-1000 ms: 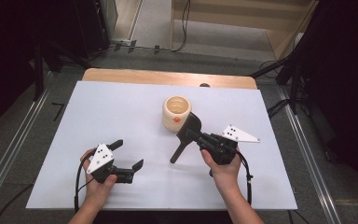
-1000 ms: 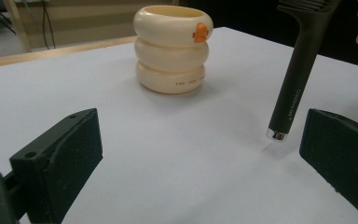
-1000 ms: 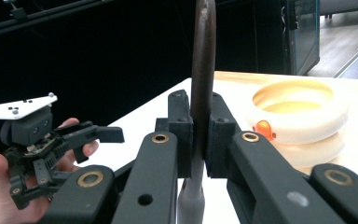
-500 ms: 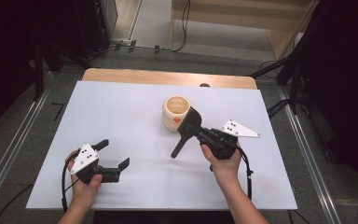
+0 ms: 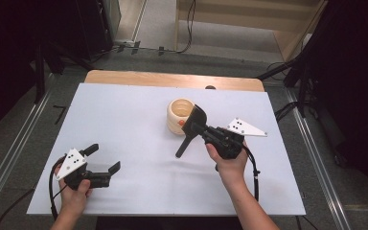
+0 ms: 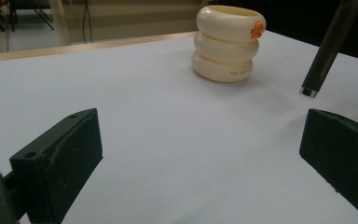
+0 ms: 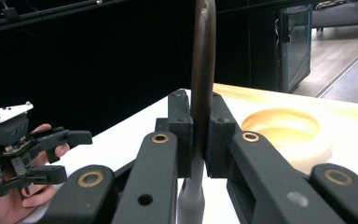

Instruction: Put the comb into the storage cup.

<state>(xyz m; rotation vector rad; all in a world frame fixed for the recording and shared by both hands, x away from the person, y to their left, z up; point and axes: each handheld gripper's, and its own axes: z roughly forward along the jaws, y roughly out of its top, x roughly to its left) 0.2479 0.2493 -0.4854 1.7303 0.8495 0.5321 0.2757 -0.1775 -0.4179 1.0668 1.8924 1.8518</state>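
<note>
A cream ribbed cup (image 5: pixel 178 115) with an orange spot stands at the middle of the white table (image 5: pixel 124 110). My right gripper (image 5: pixel 194 132) is shut on a dark spoon-like utensil (image 5: pixel 186 141): its broad head leans at the cup's right side and its handle slants down to the left. In the right gripper view the utensil (image 7: pixel 201 70) stands edge-on between the jaws of that gripper (image 7: pixel 199 135), with the cup (image 7: pixel 284 130) behind. My left gripper (image 5: pixel 104 158) is open near the front left, nothing between its jaws. From the left gripper (image 6: pixel 200 149) I see the cup (image 6: pixel 224 44) and the handle's silver tip (image 6: pixel 309 92).
A wooden strip (image 5: pixel 172 79) runs along the table's far edge. Metal rails (image 5: pixel 311 143) flank the table, with dark stands and cables on the floor behind. The left gripper (image 7: pixel 51 154) and its hand show far off in the right gripper view.
My left gripper has moved left, away from the middle of the table, still open. The right gripper keeps the utensil by the cup and has barely shifted.
</note>
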